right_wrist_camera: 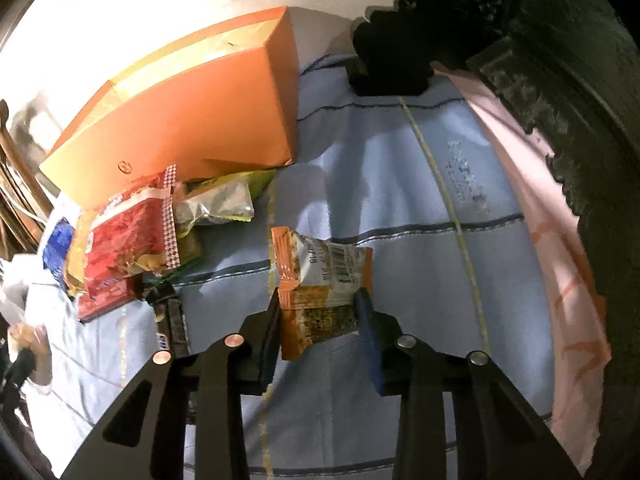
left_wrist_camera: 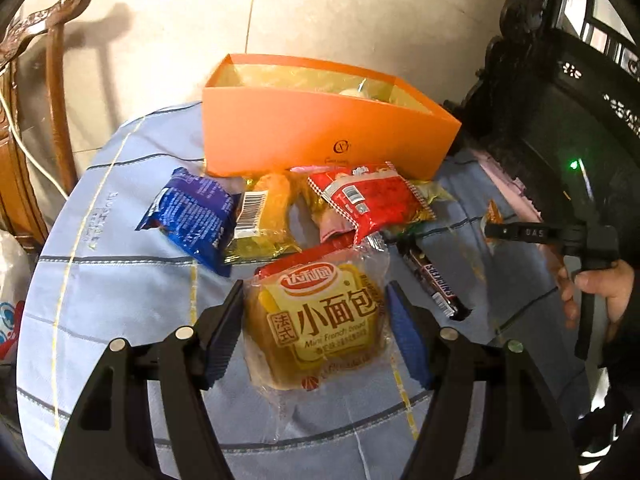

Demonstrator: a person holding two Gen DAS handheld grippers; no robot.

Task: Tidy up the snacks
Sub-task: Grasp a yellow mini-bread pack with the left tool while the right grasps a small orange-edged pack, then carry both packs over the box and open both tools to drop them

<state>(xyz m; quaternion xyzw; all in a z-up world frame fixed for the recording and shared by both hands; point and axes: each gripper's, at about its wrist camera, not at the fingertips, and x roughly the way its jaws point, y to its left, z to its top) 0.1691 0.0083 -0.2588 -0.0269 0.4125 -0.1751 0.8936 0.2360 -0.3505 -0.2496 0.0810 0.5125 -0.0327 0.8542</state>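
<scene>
My left gripper [left_wrist_camera: 316, 320] is clamped on the mini bread pack [left_wrist_camera: 320, 320], right gripper [right_wrist_camera: 318, 320] pinching the orange snack sachet [right_wrist_camera: 320, 292]. The orange box [left_wrist_camera: 320, 132] sits dead ahead of the left gripper, just past the snack pile; from the right gripper it's ahead-left, long side facing me.

**Bread packet between the left jaws**

The left gripper [left_wrist_camera: 316, 334] has its jaws on either side of a mini French bread packet [left_wrist_camera: 320, 320], both pads against the wrapper. Beyond it on the blue checked tabletop [left_wrist_camera: 100, 280] lie a blue packet [left_wrist_camera: 192, 220], a yellow packet [left_wrist_camera: 262, 220], a red packet [left_wrist_camera: 372, 200] and a chocolate bar [left_wrist_camera: 434, 284]. An open orange box [left_wrist_camera: 320, 128] stands behind them. At the right edge, a hand [left_wrist_camera: 600, 292] holds the right gripper [left_wrist_camera: 516, 233].
</scene>
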